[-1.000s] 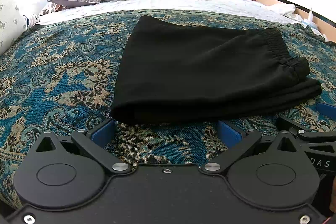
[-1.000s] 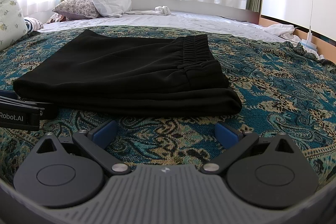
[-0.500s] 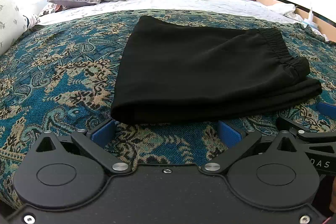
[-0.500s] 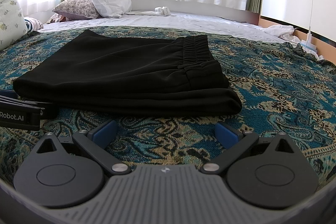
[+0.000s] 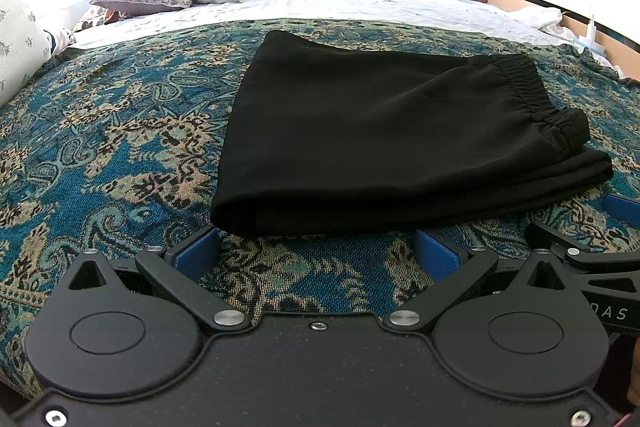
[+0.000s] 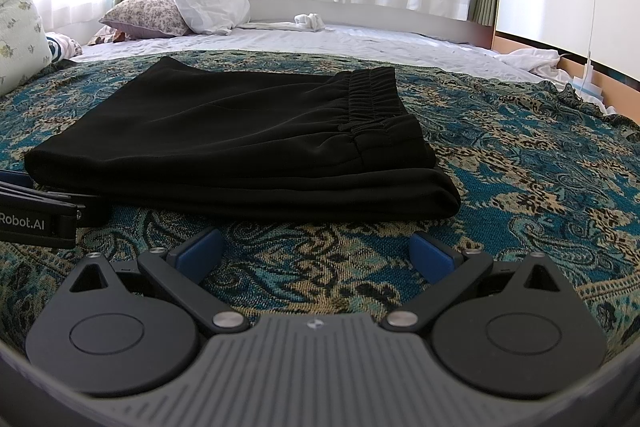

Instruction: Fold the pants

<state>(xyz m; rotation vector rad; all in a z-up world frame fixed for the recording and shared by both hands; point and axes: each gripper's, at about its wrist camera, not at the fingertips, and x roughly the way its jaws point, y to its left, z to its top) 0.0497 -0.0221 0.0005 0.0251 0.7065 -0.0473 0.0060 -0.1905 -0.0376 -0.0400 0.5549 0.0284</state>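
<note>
Folded black pants (image 5: 384,139) lie mid-bedspread (image 5: 120,147), long axis across both views, waistband right; the left gripper (image 5: 316,247) and right gripper (image 6: 316,247), fingers apart and empty, sit just short of the near folded edge.

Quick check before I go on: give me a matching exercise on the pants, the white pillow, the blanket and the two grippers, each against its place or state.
Things:
1. pants
2. white pillow
3. blanket
4. left gripper
5. right gripper

Places or states:
A. blue paisley, spread over the bed
B. folded, lying flat, black
C. at the head of the bed, by the curtains
D. jaws open, near the folded edge, empty
E. jaws open, near the waistband end, empty

Pairs: 1-B, 2-C, 3-A, 4-D, 5-E
</note>
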